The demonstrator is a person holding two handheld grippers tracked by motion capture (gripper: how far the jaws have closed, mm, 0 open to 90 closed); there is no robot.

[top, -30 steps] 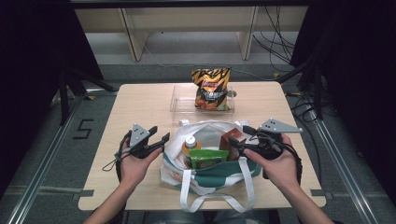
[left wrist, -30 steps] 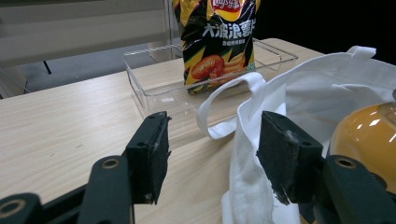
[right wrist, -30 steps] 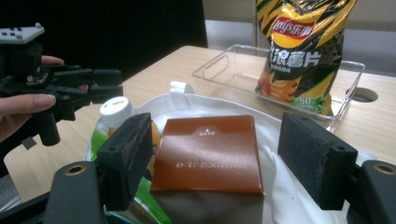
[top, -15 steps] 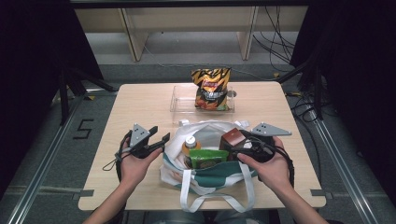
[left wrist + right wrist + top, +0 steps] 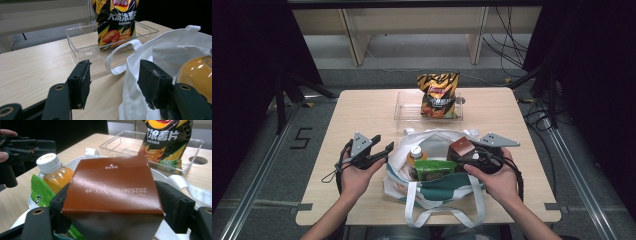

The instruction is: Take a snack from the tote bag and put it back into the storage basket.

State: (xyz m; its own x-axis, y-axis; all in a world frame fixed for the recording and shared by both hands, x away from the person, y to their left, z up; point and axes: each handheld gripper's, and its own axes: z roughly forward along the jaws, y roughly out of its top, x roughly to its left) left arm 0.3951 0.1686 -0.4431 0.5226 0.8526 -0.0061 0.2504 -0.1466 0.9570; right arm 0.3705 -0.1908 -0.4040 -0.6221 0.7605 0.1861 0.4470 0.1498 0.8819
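Seen from the high view, a person works at a wooden table (image 5: 362, 107), unpacking a white tote bag (image 5: 439, 177) that sits at the near edge. The right gripper (image 5: 462, 159) pinches a brown carton (image 5: 460, 148) at the bag's mouth, while the left gripper (image 5: 382, 150) waits just beside the bag's left edge, jaws spread on nothing. A chip bag (image 5: 438, 94) already stands in the clear tray (image 5: 404, 107) at the far side of the table, so one item looks moved; an orange drink bottle (image 5: 415, 155) and a green packet (image 5: 432, 170) remain in the bag with the carton. In the left gripper view, the two black jaws stand apart, with the tote's white rim (image 5: 132, 82) rising near the right-hand one, untouched; the tray (image 5: 75, 47) and chip bag (image 5: 115, 22) lie beyond. In the right gripper view, the carton (image 5: 112, 185) sits gripped between the pads, its top face turned to the camera, with the bottle (image 5: 53, 172) and green packet (image 5: 41, 192) to its left and the tray (image 5: 117, 141) farther off. Compared with a second ago, the right hand has edged inward toward the bag's middle; the left hand and the goods are unchanged. The carton has yet to reach the tray.
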